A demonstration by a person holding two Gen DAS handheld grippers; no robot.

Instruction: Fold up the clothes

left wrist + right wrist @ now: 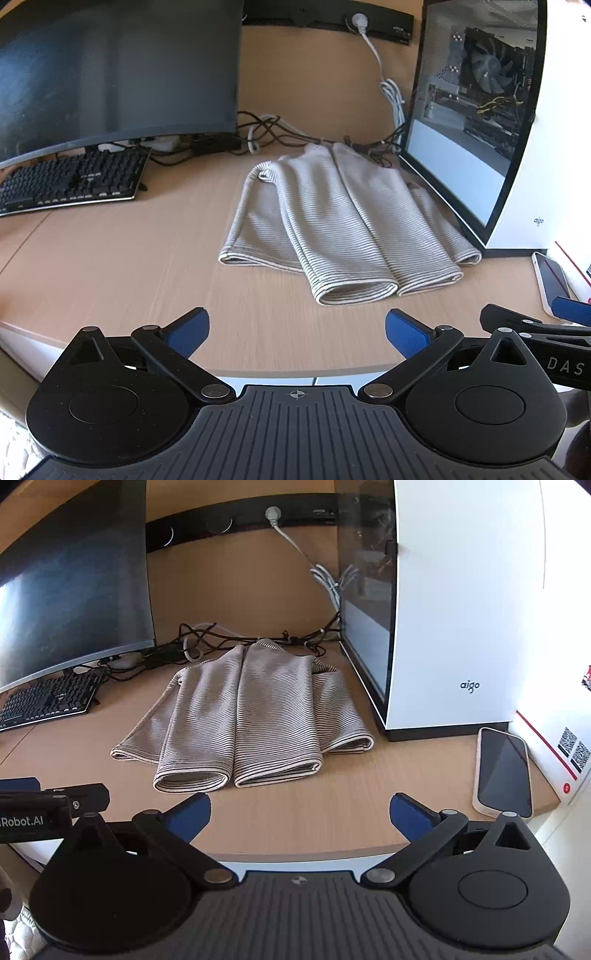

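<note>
Blue-padded fingers (404,334) of the left gripper (297,332) and right gripper (300,814) gape wide, holding nothing, near the counter (110,266) edge. Just beyond lies the striped garment (243,709), partly folded: soft, light, likely floppy. Pinch its near hems.

"aigo" on white computer case (461,627), "Robot.AI" on left gripper (22,819)

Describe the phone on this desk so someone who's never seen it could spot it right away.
Find the tall white computer case at the desk's right side. On the wooden desktop just in front of it, near the desk's front edge, lies the phone, flat with its dark screen up. Its pale cream case sets it apart from the red-trimmed white box to its right.
</note>
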